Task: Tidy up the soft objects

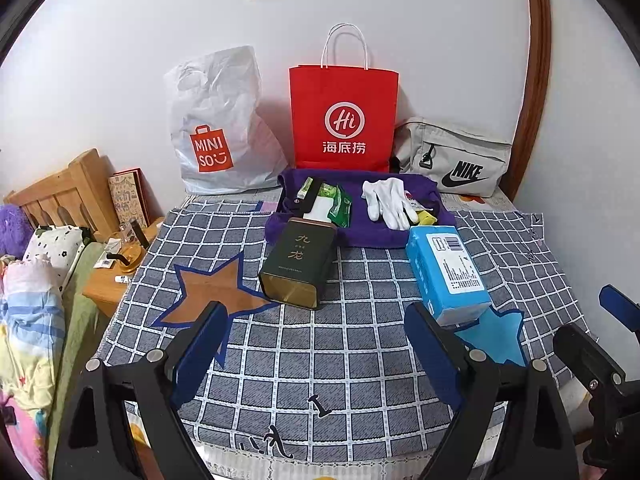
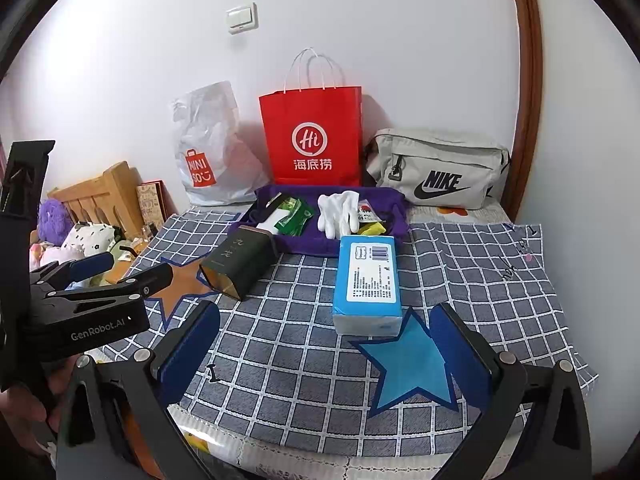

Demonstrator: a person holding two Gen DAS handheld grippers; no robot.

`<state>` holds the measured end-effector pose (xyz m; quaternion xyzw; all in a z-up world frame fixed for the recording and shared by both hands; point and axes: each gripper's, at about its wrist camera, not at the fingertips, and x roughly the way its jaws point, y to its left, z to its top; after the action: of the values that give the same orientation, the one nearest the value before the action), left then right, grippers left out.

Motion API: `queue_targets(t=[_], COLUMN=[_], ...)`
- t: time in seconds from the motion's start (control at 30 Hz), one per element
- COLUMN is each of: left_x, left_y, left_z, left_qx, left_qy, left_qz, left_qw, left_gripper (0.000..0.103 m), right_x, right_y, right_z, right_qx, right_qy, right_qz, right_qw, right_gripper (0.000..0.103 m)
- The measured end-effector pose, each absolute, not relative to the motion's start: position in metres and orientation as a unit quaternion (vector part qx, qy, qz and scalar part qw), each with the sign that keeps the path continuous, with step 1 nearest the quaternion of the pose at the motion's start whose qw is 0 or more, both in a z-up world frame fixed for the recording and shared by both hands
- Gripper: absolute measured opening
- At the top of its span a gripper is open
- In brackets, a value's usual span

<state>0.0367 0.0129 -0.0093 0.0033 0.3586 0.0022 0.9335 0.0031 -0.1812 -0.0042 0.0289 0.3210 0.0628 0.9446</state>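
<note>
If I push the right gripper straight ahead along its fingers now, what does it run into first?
Probably the blue tissue pack: it lies almost centred ahead of the open right gripper, with only checked cloth between. Since the gripper tilts downward, it may meet the cloth first; depth is unclear.

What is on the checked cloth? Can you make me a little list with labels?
back row: white plastic bag, red paper bag, grey pouch
purple tray: white gloves, green packets
front: dark tin lying on its side, blue tissue pack
left gripper: open, empty
right gripper: open, empty
</note>
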Motion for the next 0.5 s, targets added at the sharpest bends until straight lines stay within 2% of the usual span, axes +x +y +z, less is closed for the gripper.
queue_targets(t=[0.5], left_x=[0.0360], left_y=[0.0163], left_z=[-0.0098], left_qx=[0.005], left_qy=[0.361], left_qz=[0.007], left_qw=[0.932], left_gripper=[0.090], right_x=[0.0028], right_y=[-0.1816], right_z=[-0.0054], right_qx=[0.031], right_qy=[0.323], right_qz=[0.062], right_qw=[0.944], right_gripper=[0.103])
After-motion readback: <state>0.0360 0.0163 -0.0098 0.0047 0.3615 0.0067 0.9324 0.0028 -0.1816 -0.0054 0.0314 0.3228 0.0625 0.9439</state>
